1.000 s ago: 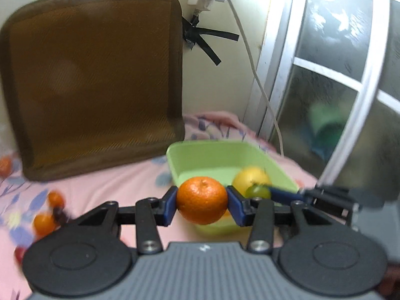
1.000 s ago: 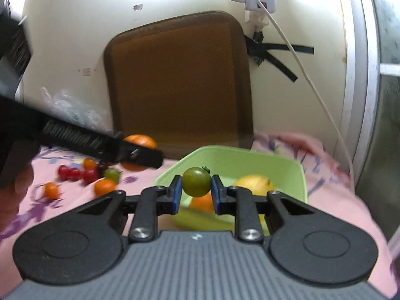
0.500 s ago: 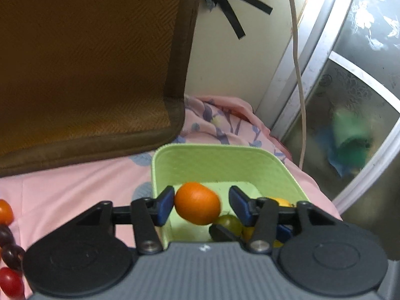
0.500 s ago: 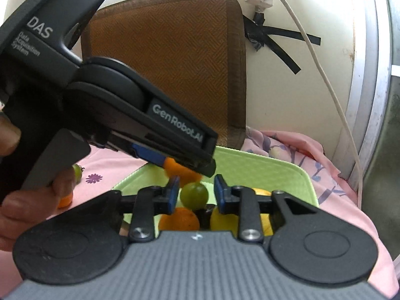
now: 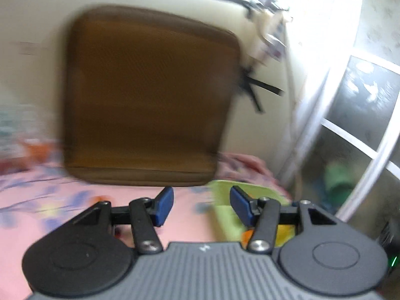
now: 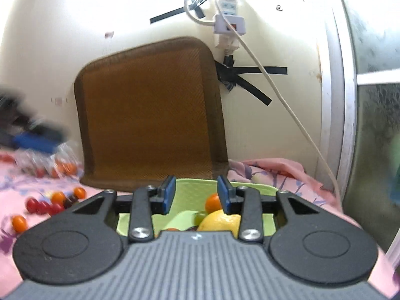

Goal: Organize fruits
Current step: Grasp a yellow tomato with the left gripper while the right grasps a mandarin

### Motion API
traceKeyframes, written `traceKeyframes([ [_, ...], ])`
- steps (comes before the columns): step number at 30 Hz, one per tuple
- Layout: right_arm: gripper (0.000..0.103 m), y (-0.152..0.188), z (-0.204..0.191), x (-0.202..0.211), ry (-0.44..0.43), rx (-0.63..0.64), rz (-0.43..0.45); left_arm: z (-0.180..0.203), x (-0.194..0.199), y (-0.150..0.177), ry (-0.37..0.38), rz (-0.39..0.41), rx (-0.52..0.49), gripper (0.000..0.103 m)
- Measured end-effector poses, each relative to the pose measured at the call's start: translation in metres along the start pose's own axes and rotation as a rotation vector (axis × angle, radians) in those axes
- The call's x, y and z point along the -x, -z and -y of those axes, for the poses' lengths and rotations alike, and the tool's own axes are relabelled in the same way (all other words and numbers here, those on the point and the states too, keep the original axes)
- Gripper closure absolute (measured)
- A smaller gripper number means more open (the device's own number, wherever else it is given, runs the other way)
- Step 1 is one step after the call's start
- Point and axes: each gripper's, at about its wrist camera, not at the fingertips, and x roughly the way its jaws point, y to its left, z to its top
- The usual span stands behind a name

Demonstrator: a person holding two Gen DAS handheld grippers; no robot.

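A brown woven cushion leans upright against the cream wall, its lower edge resting on the pink floral bedsheet. The sheet covers the bed surface that carries the fruit.

The green bin sits on the sheet directly in front of the cushion, toward the window side. In the right wrist view its long axis appears to run left to right, with the far wall facing the cushion. The left wrist view is motion-blurred; there the bin appears low and to the right of the fingers.

The right gripper hovers above the near rim of the bin, fingers spread wide with nothing between the blue pads. The left gripper is likewise spread wide and empty, positioned over the sheet at the bin's left edge.

Inside the bin lies a yellow lemon at the near right; its long axis cannot be determined, as the gripper body hides much of it. An orange mandarin sits just behind it, and a green tomato touches the lemon's left side.

A scatter of cherry tomatoes, red and orange, lies loose on the sheet well to the left of the bin.
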Motion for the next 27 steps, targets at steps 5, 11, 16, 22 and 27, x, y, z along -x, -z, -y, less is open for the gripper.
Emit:
traceKeyframes([
  [5, 0.064, -0.001, -0.016, 0.008, -0.131, -0.076, -0.068, -0.048, 0.051, 0.029, -0.217, 0.013, 0.023, 0.052],
  [11, 0.064, 0.011, -0.066, 0.004, -0.283, -0.025, -0.228, -0.062, 0.051, 0.058, -0.247, -0.054, 0.012, 0.052],
  [16, 0.058, 0.015, -0.097, -0.017, -0.312, 0.024, -0.315, -0.045, 0.026, 0.075, -0.227, -0.105, -0.077, 0.050],
  [22, 0.047, 0.015, -0.112, -0.045, -0.295, 0.023, -0.351, -0.043, 0.009, 0.087, -0.247, -0.130, -0.119, 0.050],
  [27, 0.049, 0.023, -0.121, -0.067, -0.301, 0.046, -0.419, -0.046, -0.004, 0.089, -0.268, -0.156, -0.114, 0.057],
])
